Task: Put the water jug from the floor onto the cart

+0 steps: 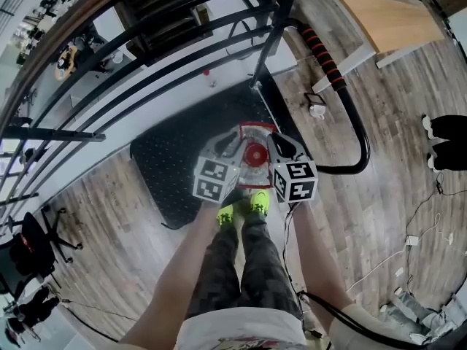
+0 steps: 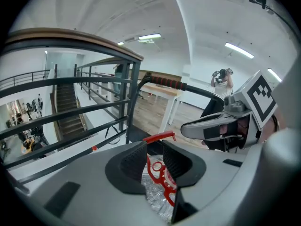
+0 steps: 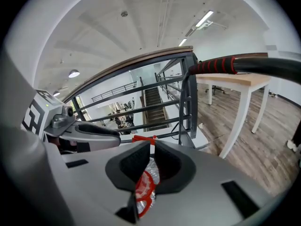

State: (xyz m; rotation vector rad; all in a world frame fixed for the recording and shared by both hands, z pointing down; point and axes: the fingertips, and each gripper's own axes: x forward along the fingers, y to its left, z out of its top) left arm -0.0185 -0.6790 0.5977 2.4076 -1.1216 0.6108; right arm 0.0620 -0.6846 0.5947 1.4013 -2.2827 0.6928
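The water jug (image 1: 254,154), clear plastic with a red cap and a red handle, hangs between my two grippers above the near edge of the cart's black deck (image 1: 171,159). My left gripper (image 1: 237,149) grips it from the left. In the left gripper view its pads (image 2: 134,161) close on the red handle (image 2: 159,136), with the crinkled clear body (image 2: 157,199) below. My right gripper (image 1: 271,146) holds it from the right. In the right gripper view the jaws (image 3: 151,161) stand narrow, pinched on a red part of the jug (image 3: 145,189).
The cart's push bar (image 1: 326,58) with its red and black grip curves up on the right. A black railing (image 1: 146,42) runs behind the cart. A wooden table (image 1: 379,13) stands at the upper right. Cables (image 1: 408,243) lie on the floor at right. My yellow-green shoes (image 1: 244,206) are just below the jug.
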